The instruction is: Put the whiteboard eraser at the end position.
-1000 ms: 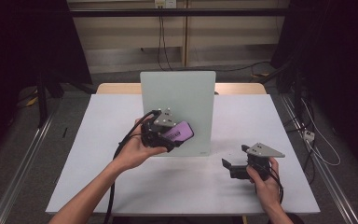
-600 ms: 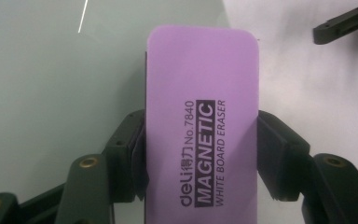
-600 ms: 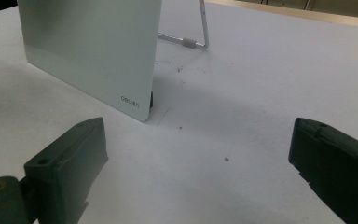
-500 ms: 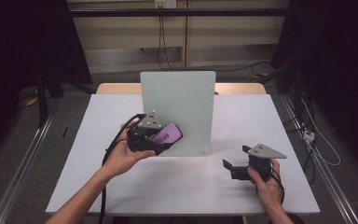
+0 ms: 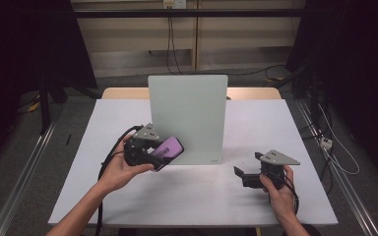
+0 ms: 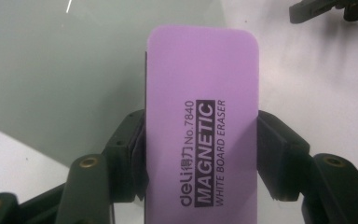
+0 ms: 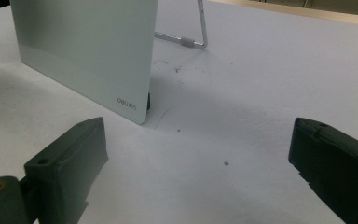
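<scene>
Leftward-shifted left tool (image 5: 163,153) gripping "deli MAGNETIC" eraser (image 6: 200,126)

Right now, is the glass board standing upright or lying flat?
Upright: the glass board stands on its lower edge on the table, propped by a metal stand behind.

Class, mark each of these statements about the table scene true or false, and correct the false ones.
1. The left gripper clamps a purple rectangular whiteboard eraser. True.
2. The right gripper holds a marker. False: its jaws stand open and empty.
3. The pale green glass board lies flat on the white table. False: it stands upright on a stand.
4. The eraser's print reads "MAGNETIC". True.
</scene>
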Demonstrator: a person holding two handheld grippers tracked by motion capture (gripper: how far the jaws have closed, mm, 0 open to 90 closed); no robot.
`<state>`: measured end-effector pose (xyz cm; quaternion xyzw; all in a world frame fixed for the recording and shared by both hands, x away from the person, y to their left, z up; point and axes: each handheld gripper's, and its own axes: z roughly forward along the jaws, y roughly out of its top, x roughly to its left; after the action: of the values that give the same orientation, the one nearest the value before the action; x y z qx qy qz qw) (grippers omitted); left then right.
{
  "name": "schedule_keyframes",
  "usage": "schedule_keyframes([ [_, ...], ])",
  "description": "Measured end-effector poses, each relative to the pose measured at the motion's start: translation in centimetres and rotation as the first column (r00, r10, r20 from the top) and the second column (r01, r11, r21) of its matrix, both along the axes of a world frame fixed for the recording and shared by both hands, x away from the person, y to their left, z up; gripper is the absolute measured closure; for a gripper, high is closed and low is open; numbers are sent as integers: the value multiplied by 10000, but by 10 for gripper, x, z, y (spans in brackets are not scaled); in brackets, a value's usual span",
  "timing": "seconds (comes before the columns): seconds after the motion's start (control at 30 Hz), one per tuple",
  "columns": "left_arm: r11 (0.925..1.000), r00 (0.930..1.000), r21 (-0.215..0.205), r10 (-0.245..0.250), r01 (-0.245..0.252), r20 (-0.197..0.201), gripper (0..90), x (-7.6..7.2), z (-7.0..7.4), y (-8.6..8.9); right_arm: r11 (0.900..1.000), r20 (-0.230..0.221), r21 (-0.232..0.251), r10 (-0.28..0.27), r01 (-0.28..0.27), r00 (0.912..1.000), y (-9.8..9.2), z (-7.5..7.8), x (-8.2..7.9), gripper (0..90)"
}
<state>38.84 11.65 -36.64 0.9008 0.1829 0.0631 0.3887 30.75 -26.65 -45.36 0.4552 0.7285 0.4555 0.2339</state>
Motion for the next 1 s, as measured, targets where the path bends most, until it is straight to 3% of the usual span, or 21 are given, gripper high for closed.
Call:
schedule_keyframes([
  [0.3, 9991, 9999, 419, -102, 106, -99, 409, -4, -2, -1, 9999, 41, -19, 166, -166, 9999, 0, 0, -1, 47],
  [0.33, 9995, 9999, 292, -81, 84, -129, 408, -5, -3, -2, 9998, 45, -6, 179, -179, 9998, 0, 0, -2, 47],
  [0.4, 9972, 10000, 745, -33, 35, -26, 409, -6, -3, -3, 9998, 107, -17, 202, -201, 9997, -1, 1, -2, 46],
  [0.43, 9982, 9995, 551, -238, 248, -203, 409, -6, -5, -5, 9998, 133, 3, 178, -178, 9998, -1, 1, -2, 46],
  [0.5, 9962, 9979, 680, -516, 542, -394, 408, -7, -7, -8, 9999, 74, 40, 113, -114, 9999, -3, 1, -2, 46],
  [0.77, 9863, 9909, 1017, -1260, 1303, -477, 408, -15, -17, -29, 9998, 171, 97, 171, -172, 9997, -3, 1, -4, 46],
  [1.0, 9750, 9809, 1299, -1685, 1803, -969, 408, -22, -29, -48, 9998, 181, 88, 191, -192, 9997, -4, 1, -3, 46],
])
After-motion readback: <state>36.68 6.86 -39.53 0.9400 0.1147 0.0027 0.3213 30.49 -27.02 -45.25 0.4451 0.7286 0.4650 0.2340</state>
